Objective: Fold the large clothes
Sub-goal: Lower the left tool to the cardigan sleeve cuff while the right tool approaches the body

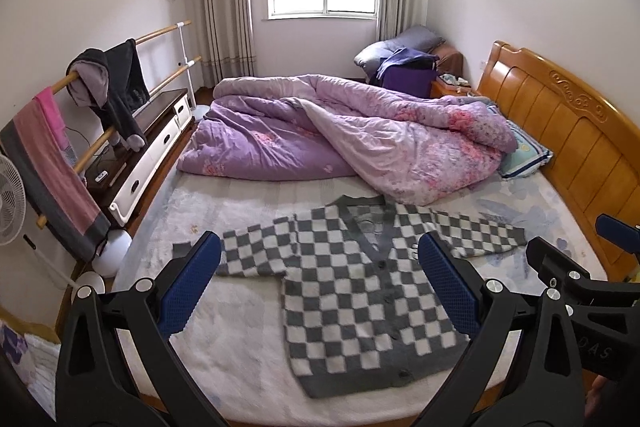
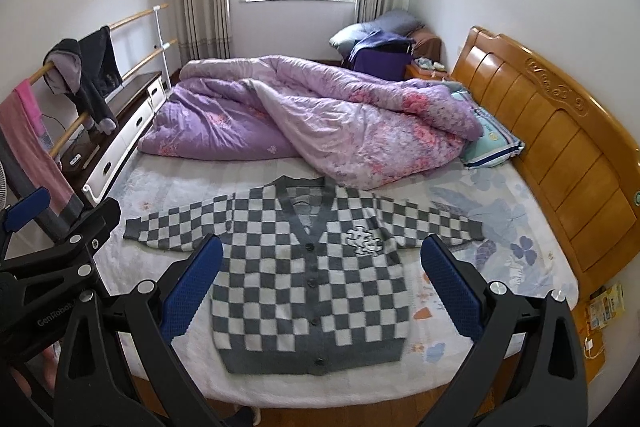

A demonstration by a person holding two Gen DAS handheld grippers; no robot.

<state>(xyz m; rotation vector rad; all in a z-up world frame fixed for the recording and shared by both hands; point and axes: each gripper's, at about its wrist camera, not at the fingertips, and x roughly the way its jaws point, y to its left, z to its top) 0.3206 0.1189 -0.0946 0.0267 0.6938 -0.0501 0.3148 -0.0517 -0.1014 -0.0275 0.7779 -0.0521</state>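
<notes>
A grey and white checkered cardigan lies flat and buttoned on the bed, both sleeves spread out sideways; it also shows in the right wrist view. My left gripper is open and empty, held above the cardigan's near left part. My right gripper is open and empty, held above the cardigan's body. Each gripper shows at the edge of the other's view: the right one and the left one.
A crumpled purple quilt covers the far half of the bed. A wooden headboard runs along the right, with a pillow beside it. A clothes rack with hanging garments and a low cabinet stand left.
</notes>
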